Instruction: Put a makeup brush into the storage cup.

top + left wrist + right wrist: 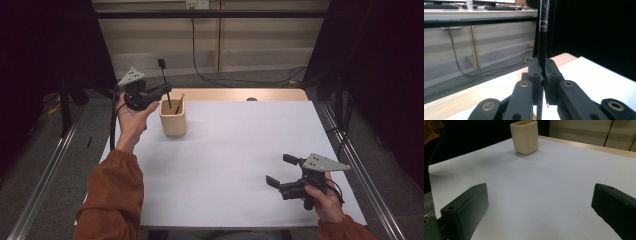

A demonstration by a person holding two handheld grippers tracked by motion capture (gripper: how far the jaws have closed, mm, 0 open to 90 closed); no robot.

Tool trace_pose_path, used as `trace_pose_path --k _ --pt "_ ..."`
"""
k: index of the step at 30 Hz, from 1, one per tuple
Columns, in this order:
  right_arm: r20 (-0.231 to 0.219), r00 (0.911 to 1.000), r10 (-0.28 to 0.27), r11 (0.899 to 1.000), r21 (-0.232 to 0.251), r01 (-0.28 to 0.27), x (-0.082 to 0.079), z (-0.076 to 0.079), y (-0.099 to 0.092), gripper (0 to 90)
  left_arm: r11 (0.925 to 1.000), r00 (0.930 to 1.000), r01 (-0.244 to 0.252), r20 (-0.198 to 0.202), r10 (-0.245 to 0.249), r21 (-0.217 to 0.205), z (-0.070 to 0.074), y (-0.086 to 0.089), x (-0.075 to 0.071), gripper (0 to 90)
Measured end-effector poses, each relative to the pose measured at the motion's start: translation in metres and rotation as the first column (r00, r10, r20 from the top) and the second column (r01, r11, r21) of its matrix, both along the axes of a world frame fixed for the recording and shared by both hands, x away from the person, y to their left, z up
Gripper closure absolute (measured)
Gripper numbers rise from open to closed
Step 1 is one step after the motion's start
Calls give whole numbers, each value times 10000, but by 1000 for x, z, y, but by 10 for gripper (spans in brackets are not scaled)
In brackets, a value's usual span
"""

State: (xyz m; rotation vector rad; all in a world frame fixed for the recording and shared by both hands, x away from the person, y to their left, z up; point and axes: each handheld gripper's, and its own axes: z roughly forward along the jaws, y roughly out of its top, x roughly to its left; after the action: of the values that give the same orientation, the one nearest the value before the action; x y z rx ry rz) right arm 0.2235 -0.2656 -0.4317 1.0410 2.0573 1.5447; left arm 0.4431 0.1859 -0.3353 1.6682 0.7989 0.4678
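Observation:
A cream square cup stands on the white table at the back left; it also rises at the top of the right gripper view. My left gripper is held just above the cup's rim, shut on a thin black brush that stands upright with its lower end inside the cup. In the left gripper view the jaws pinch the black handle below its silver band. A wooden-handled stick leans in the cup. My right gripper rests low at the front right, open and holding nothing.
A bare wooden strip runs along the table's far edge, with a small dark spot on it. Cables lie on the floor behind. Metal rails flank both sides of the table.

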Motion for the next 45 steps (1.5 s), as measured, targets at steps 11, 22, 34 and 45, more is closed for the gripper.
trace_pose_path --k 11,22,34,45 --pt "-25 10000 64 10000 -36 -64 -1 -1 2 1 9988 9988 -323 -361 336 366 -16 1 15 857" --pt "20 9998 193 9998 -22 -193 -1 -1 1 2 9985 9969 -374 -684 401 409 -35 -6 28 857" --pt "-39 9997 255 9996 -112 -255 -1 -3 4 0 9985 9968 -249 -745 286 490 -46 -6 25 856" --pt "-74 9992 384 9990 -211 -386 -1 -5 6 1 9979 9962 -221 -832 272 606 -50 -5 23 856"
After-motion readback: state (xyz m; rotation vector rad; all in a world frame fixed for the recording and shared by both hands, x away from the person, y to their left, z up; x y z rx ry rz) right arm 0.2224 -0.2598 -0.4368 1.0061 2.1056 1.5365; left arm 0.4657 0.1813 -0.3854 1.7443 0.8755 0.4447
